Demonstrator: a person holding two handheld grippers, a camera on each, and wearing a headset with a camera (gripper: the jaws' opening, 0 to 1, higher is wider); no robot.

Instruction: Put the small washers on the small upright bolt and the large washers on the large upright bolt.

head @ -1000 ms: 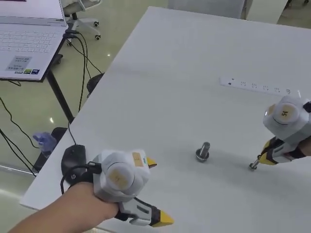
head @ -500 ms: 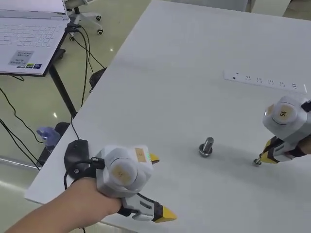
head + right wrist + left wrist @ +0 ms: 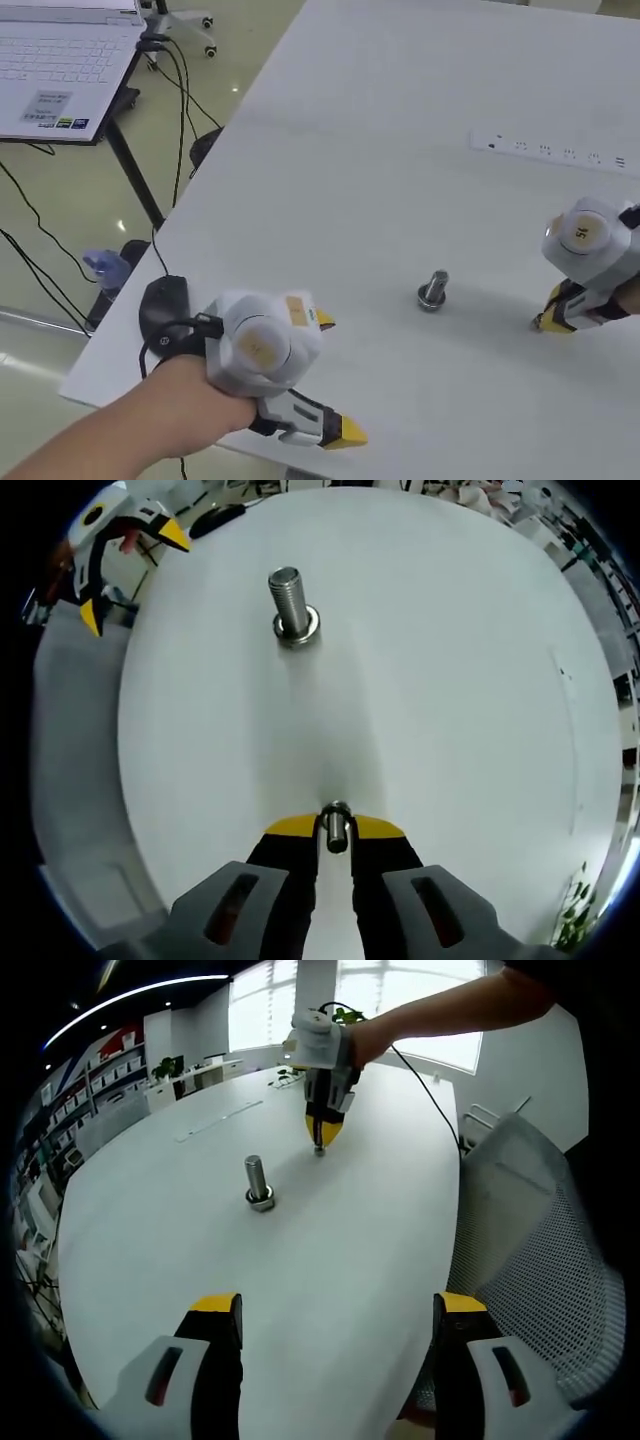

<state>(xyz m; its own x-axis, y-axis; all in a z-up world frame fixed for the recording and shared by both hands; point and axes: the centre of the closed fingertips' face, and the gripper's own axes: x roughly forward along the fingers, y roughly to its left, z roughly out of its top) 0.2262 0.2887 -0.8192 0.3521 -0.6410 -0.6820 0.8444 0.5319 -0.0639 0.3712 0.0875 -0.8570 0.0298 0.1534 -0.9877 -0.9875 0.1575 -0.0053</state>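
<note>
Left side: the left gripper (image 3: 336, 377) sat at the lower centre of the head view by the near edge of the table (image 3: 330, 150), jaws wide apart and holding nothing.
Right side: the right gripper (image 3: 546, 322) was at the right edge, tips down at the table, jaws closed on the small bolt (image 3: 336, 830).
Middle: the large bolt (image 3: 433, 290) stood upright right of centre, well apart from both grippers.
Risk: to my eye, the small bolt could topple on release if the opening jaws dragged its narrow foot.
Views: the right gripper view showed the pinch itself and a ring (image 3: 298, 630) around the large bolt's foot. In the head view the gripper's body hid that grip.
</note>
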